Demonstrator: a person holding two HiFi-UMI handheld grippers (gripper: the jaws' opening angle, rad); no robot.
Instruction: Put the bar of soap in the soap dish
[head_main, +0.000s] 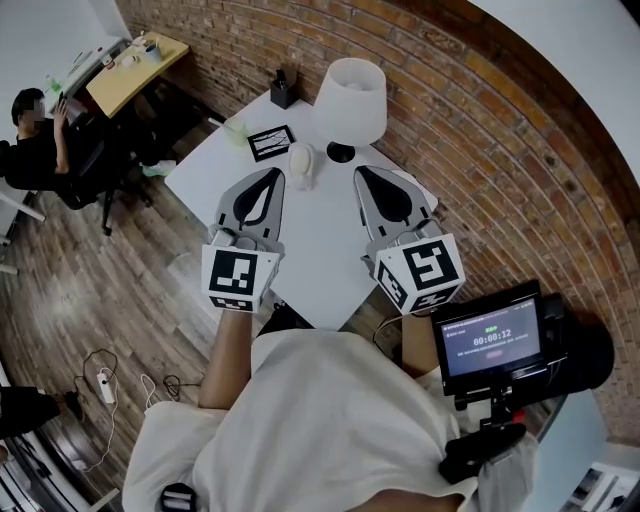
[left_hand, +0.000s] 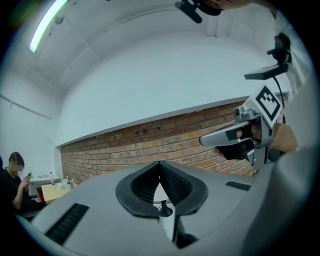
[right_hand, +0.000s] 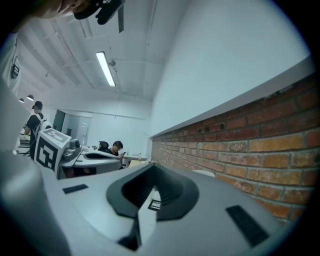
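White desk (head_main: 320, 245) and lamp (head_main: 350, 95), red brick wall (head_main: 480, 130), grey left hand-held gripper (head_main: 274, 175) and right hand-held gripper (head_main: 362, 172) with black-and-white cubes (head_main: 240, 278).

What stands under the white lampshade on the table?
Under the lampshade, a dark round base rests on the white table. The shade covers everything above that base, so what joins the two cannot be seen.

Only legible text: timer "00:00:12" on the camera monitor screen (head_main: 490, 345), off the desk's near-right corner.
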